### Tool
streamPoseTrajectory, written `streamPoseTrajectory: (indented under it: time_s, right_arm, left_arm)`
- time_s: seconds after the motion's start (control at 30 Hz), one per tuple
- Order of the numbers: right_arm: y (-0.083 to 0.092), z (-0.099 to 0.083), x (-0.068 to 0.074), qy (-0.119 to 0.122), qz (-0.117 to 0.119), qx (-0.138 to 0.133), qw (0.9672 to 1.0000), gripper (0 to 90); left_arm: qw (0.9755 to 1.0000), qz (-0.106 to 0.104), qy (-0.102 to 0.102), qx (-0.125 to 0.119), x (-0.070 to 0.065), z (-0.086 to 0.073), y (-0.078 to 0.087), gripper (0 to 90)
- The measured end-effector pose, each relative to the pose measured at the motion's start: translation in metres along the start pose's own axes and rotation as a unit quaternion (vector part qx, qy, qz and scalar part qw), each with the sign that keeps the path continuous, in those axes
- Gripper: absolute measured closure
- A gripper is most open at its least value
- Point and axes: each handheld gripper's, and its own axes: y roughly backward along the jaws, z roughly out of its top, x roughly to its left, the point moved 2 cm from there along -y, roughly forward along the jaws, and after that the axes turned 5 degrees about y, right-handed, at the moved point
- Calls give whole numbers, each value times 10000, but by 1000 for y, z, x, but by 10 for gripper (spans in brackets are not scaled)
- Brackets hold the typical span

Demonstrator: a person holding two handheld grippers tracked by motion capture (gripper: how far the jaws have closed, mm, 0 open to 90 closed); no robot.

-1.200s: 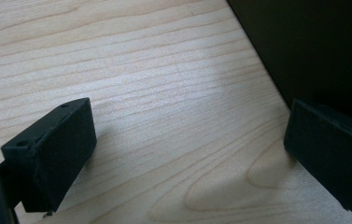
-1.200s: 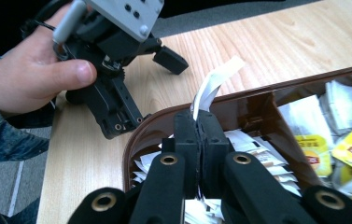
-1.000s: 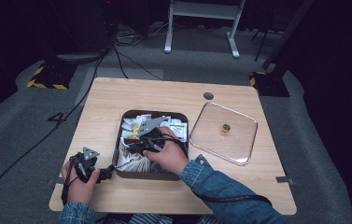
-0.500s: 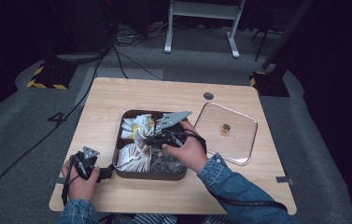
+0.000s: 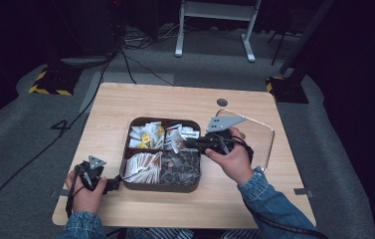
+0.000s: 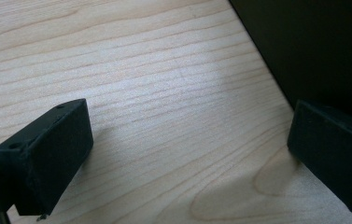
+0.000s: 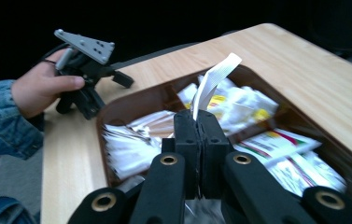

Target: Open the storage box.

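**White sachet clamped in right gripper above the tray**

Seen in the right gripper view: right gripper (image 7: 200,154) with jaws pressed together on a thin white sachet (image 7: 213,81), which stands up and curves slightly between the pads. Held above the brown divided tray (image 5: 125,158), over its far right compartment in the high view, with the right hand (image 5: 231,158) near the tray's right edge.

Inside the tray: white and yellow packets (image 5: 145,137) in the far left compartment, white packets with red print (image 5: 181,134) in the far right one, pale paper sachets (image 5: 141,163) in the near left one, dark small items (image 5: 180,167) in the near right one, too blurred to identify.

Beside the tray on the right, partly behind the right hand: a clear lid (image 5: 264,142) lying flat on the worktop (image 5: 115,107).

Left gripper (image 5: 113,184) resting low at the near left corner of the tray, held by the left hand (image 5: 84,191). In the left gripper view, jaws standing wide apart with bare wood between them, one jaw close to the dark tray wall; touching or not, cannot tell
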Motion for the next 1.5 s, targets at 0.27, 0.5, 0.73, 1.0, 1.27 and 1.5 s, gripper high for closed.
streamPoseTrajectory:
  time_s: [0.27,0.5,0.73,1.0,1.27,1.5]
  right_arm:
    - [39,-27,-4,-150,-286,-200,9993,889]
    - [61,-50,-8,-324,-461,-246,9981,888]
    - [71,-63,-16,-393,-681,-85,9969,888]
    - [73,-77,-26,-548,-807,78,9952,886]
    - [63,-104,-34,-744,-781,478,9930,883]
    - [51,-117,-34,-787,-709,707,9919,881]
  left_arm:
    - [10000,3,14,2,0,0,0,3]
    - [10000,31,14,-5,1,1,-1,0]
    - [10000,29,10,-3,1,1,-1,0]
    - [10000,29,7,-4,1,1,-1,0]
    - [10000,20,15,-3,1,2,-1,0]
    - [10000,21,11,-1,1,2,-1,0]
